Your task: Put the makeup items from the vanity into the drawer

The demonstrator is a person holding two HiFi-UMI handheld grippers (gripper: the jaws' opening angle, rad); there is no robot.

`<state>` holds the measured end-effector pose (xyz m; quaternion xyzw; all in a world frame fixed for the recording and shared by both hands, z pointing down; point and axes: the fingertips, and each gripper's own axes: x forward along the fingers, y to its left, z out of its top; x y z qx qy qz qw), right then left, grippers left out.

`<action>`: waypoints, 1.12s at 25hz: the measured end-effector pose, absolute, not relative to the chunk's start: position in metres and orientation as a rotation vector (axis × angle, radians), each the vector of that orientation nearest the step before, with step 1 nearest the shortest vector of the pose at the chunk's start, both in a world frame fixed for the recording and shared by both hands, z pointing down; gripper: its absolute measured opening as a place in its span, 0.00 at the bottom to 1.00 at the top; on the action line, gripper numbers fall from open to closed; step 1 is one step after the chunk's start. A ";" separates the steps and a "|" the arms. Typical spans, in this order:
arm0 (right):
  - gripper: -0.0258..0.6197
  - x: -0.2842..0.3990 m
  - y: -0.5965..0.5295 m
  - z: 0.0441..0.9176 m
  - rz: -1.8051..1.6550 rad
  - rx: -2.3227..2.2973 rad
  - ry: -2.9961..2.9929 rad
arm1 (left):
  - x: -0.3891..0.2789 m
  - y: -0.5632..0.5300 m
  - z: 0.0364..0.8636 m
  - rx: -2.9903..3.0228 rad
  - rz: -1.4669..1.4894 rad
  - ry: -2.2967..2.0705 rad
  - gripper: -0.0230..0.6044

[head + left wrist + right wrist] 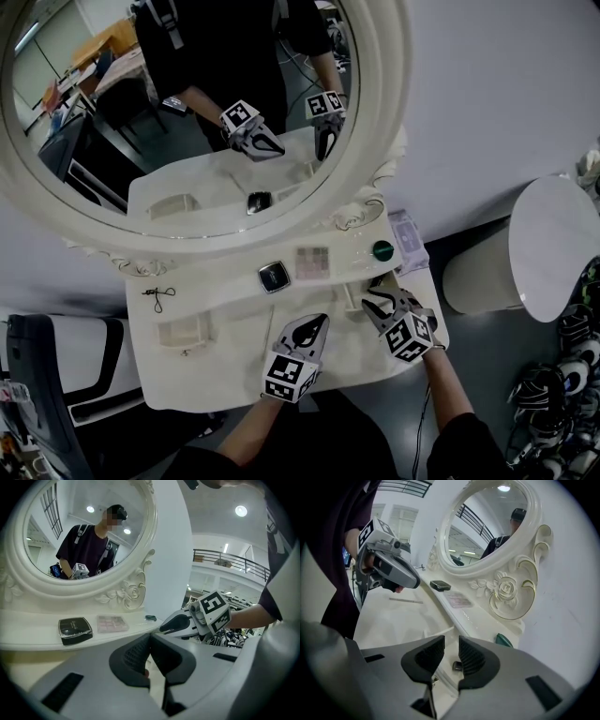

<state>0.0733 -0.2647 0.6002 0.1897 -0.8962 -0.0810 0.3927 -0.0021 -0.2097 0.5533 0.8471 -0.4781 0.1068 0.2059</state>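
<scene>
Makeup items: black compact (pixel 274 276), pink palette (pixel 313 262) and green pot (pixel 382 250) all sit on the vanity shelf (pixel 216 281); none stowed yet. Left gripper (pixel 319 323) jaws pressed together. Right gripper (pixel 373 298) jaws slightly apart, empty.

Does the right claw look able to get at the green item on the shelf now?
Probably yes: the green item sits uncovered on the shelf just beyond the right claw, whose jaws stand apart, with nothing between them and it.
</scene>
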 end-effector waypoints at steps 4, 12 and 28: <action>0.17 0.070 -0.257 0.590 -0.178 0.524 -2.326 | -0.003 -0.205 0.551 2.365 0.296 -1.331 0.06; 0.09 0.055 -0.233 0.558 -0.020 0.707 -2.488 | -0.015 -0.185 0.545 2.367 0.294 -1.349 0.06; 0.08 -0.008 -0.155 0.527 0.281 0.842 -2.709 | -0.071 -0.129 0.538 2.339 0.275 -1.418 0.06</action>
